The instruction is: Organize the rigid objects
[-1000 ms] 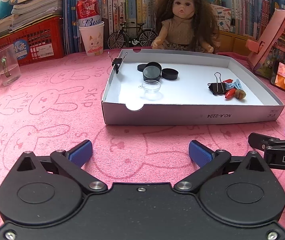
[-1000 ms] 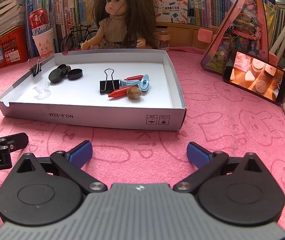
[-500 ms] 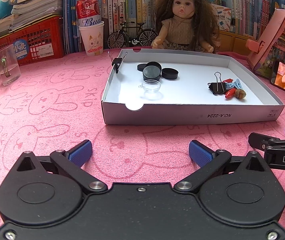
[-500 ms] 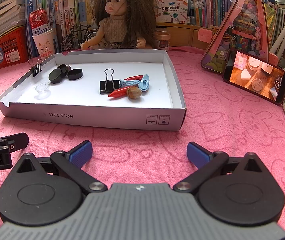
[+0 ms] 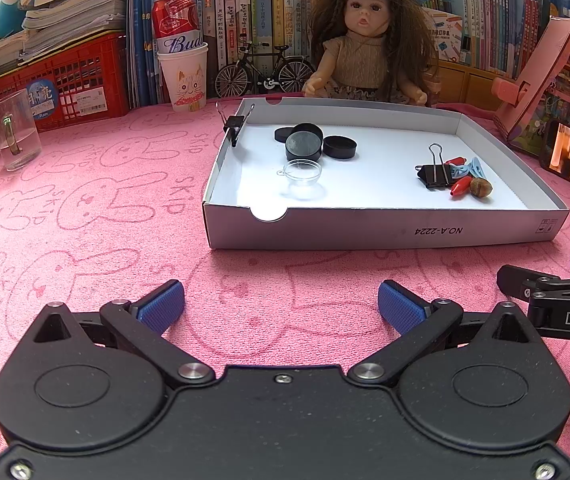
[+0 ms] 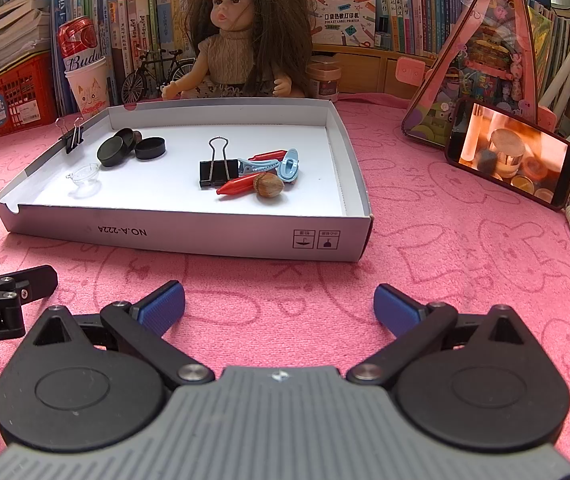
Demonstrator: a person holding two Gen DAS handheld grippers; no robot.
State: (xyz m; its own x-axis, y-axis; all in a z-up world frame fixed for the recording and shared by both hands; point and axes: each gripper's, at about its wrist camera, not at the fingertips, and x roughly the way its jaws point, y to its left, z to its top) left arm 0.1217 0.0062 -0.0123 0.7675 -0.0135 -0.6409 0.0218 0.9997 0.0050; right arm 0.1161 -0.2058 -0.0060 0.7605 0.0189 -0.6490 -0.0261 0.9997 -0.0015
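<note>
Before white tray (image 5: 365, 232) near wall: left claw (image 5: 281, 306), right claw (image 6: 279, 306) spread wide, nothing held, pink cloth (image 5: 85, 216) between.

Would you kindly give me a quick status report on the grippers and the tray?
Left gripper and right gripper open, empty, short of the tray. Caps, clips, acorn lie inside. Path ahead unobstructed.

Tray (image 5: 365, 232) sits on the desk (image 5: 85, 220) ahead of my tongs. In it: caps (image 5: 305, 144) back-left, dish (image 5: 301, 170) just before them, binder clip (image 5: 435, 172) and nut (image 5: 481, 188) right. Doll (image 5: 365, 40) behind tray, phone (image 6: 509, 152) right of it.
</note>
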